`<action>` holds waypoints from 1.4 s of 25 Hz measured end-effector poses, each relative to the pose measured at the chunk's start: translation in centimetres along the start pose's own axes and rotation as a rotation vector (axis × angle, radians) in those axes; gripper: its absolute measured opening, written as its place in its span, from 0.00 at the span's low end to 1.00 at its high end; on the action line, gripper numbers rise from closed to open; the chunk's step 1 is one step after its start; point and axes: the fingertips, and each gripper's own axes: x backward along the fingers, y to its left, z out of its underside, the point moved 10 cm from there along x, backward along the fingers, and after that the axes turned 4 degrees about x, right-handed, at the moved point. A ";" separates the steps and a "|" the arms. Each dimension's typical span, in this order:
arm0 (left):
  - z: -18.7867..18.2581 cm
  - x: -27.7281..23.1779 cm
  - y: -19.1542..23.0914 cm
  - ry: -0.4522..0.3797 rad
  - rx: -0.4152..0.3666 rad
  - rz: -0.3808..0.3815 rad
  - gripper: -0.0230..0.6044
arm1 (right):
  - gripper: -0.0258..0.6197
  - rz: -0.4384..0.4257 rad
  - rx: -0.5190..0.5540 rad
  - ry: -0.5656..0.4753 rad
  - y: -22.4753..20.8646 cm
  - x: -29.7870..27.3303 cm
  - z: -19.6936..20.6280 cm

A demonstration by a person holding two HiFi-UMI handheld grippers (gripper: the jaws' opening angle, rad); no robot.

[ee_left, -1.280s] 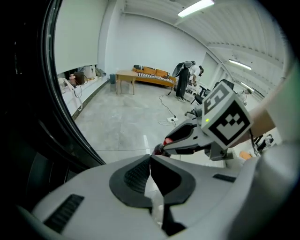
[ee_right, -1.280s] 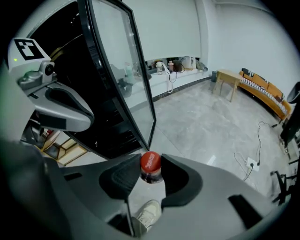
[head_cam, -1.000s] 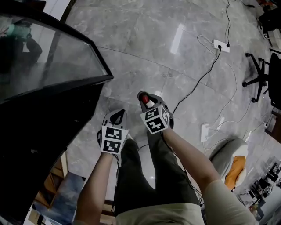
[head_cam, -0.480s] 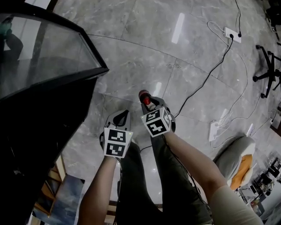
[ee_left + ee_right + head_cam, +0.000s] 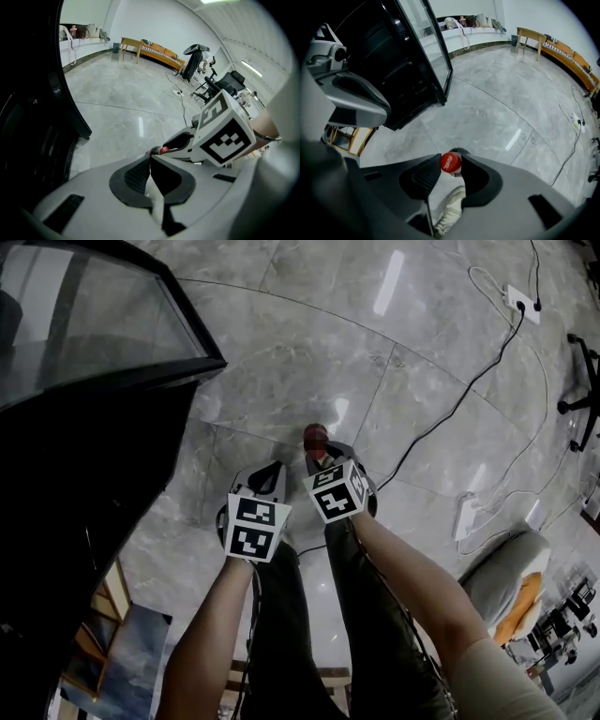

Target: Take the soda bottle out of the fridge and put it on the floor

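The soda bottle shows mostly as a red cap, and it hangs upright over the grey marble floor. My right gripper is shut on its neck. In the right gripper view the cap sits between the two dark pads, with a shoe showing below. My left gripper is just to its left, shut with nothing in it. Its tips meet in the left gripper view, where the bottle's cap and the right gripper lie just beyond. The black fridge stands to the left with its glass door open.
Black cables run across the floor to a power strip at the far right. An office chair's base and a grey and orange bag are on the right. A wooden frame stands beside the fridge. My legs are directly below the grippers.
Both grippers have sunk toward the floor side by side, the right one still holding the bottle. The fridge door has slid toward the upper left of the head view.
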 end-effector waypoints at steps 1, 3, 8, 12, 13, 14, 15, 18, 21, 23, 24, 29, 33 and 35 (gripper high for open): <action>0.3 -0.4 0.2 0.007 0.000 0.000 0.05 | 0.21 0.000 -0.002 0.008 -0.1 -0.5 0.3; 0.8 -1.1 0.5 0.021 -0.004 0.000 0.05 | 0.22 0.002 0.002 0.024 -0.1 -1.4 0.9; 1.7 -1.7 0.5 0.044 -0.014 0.010 0.05 | 0.22 -0.009 0.028 0.080 -0.5 -2.9 2.4; 1.7 -1.6 -0.2 0.054 -0.036 0.033 0.05 | 0.22 -0.024 0.056 0.111 -0.7 -3.4 3.1; 1.7 -1.8 -0.3 0.053 -0.038 0.034 0.05 | 0.22 -0.023 0.057 0.104 -0.9 -3.5 3.2; 1.7 -1.9 -0.4 0.051 -0.035 0.033 0.05 | 0.22 -0.023 0.055 0.095 -1.0 -3.5 3.2; 1.9 -2.0 -0.5 0.049 -0.027 0.033 0.05 | 0.22 -0.022 0.050 0.087 -1.0 -3.5 3.3; 2.3 -2.4 -0.8 0.047 -0.009 0.035 0.05 | 0.22 -0.029 0.030 0.088 -1.0 -3.5 3.7; 2.5 -2.2 -1.5 0.048 -0.016 0.039 0.05 | 0.24 -0.038 0.013 0.090 -1.0 -3.0 4.2; 2.4 -1.9 -2.1 0.047 -0.028 0.040 0.05 | 0.29 -0.044 -0.008 0.079 -1.2 -2.3 4.3; 2.3 -1.6 -2.3 0.045 -0.034 0.039 0.05 | 0.29 -0.047 -0.018 0.072 -1.3 -2.0 4.2; 0.9 0.4 -3.3 0.019 -0.044 0.030 0.05 | 0.26 -0.059 -0.028 0.023 -1.1 0.8 2.8; -0.8 3.1 -4.1 -0.019 -0.036 0.022 0.05 | 0.16 -0.055 -0.008 -0.030 -0.3 4.3 0.7; -1.6 4.9 -4.5 -0.039 -0.034 0.014 0.05 | 0.14 -0.048 -0.003 -0.062 0.1 6.5 -0.3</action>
